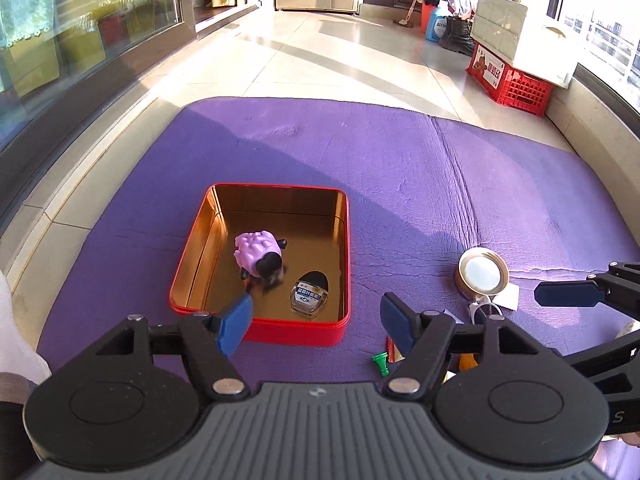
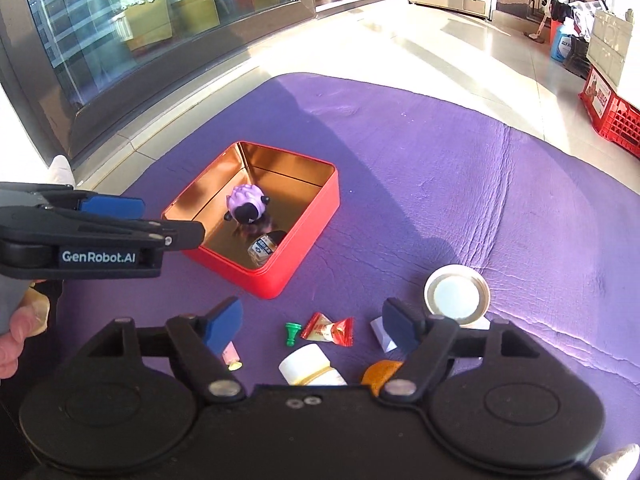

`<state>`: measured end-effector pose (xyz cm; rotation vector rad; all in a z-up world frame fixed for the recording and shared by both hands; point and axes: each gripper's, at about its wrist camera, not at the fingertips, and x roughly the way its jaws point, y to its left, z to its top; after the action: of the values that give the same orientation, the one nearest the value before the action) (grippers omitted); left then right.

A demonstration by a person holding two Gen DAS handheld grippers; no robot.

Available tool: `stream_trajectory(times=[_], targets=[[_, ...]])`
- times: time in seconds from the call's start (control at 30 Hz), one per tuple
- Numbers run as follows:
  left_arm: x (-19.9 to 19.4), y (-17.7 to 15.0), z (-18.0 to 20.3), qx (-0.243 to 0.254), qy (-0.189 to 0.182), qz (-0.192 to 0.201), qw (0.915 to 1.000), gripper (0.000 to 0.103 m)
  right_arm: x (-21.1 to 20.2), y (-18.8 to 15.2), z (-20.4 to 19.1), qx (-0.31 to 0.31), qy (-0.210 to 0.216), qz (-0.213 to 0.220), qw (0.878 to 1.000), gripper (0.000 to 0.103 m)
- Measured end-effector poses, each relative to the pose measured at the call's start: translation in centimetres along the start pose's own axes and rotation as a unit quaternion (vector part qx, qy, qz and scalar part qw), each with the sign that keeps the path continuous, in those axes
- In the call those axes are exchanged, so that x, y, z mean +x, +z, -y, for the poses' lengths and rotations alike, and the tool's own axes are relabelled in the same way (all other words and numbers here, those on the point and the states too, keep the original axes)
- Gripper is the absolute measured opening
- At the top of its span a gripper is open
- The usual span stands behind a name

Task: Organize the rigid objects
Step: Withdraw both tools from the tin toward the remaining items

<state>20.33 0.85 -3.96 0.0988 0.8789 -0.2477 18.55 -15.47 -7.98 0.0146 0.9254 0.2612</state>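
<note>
Two items already lie in the red tin point(image 1: 256, 322): a purple toy point(image 1: 258, 254) and a small bottle point(image 1: 309, 294). Both the left hand-held gripper point(image 1: 316, 322) and the right hand-held gripper point(image 2: 310, 326) are spread and empty. Next, centre the right jaws over the green pawn point(image 2: 292, 333) on the purple mat point(image 2: 440, 200), clear of the candy point(image 2: 328, 330).

You are looking at a red metal tin point(image 1: 192, 276) with a glossy, gold, mirror-like inside. In it lie a smooth matt lilac plastic toy point(image 1: 256, 252) and a small shiny glass-like bottle point(image 1: 309, 295). The purple mat point(image 1: 460, 184) looks soft and creased like leather. Your claws wear matt blue pads point(image 2: 222, 326) on black plastic. The candy wrapper point(image 2: 329, 330) is glossy, the round lid point(image 2: 457, 293) metallic, the floor tiles point(image 1: 320, 52) polished.
</note>
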Motion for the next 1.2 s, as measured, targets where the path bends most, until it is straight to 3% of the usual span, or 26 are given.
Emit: stream_trajectory(times=[0.1,0.3,0.57,0.8,1.03,1.2], targets=[[-1.5,-0.8,0.6,-0.001,0.002,0.008,1.0000,0.081,-1.8,-1.3,0.4,0.014,0.004,0.008,1.000,0.087],[-3.8,-2.8,1.4,-0.007,0.010,0.011,0.9999,0.084,-3.3,-3.6,0.4,0.022,0.000,0.014,1.000,0.099],[-4.4,-5.8,2.1,-0.020,0.006,-0.016,0.9997,0.093,-5.0,-5.9,0.7,0.008,-0.003,0.018,1.000,0.102],[-2.3,-8.1,1.8,-0.053,-0.031,-0.043,0.9972,0.103,-3.7,-7.4,0.9,-0.028,-0.013,-0.007,1.000,0.102],[1.9,-9.3,1.4,-0.084,-0.016,-0.084,0.9928,0.103,-0.2,-8.3,0.7,-0.065,-0.011,-0.045,0.997,0.097],[5.4,-9.6,0.8,-0.099,0.019,-0.105,0.9894,0.103,2.6,-8.5,0.8,-0.076,-0.003,-0.068,0.995,0.091]])
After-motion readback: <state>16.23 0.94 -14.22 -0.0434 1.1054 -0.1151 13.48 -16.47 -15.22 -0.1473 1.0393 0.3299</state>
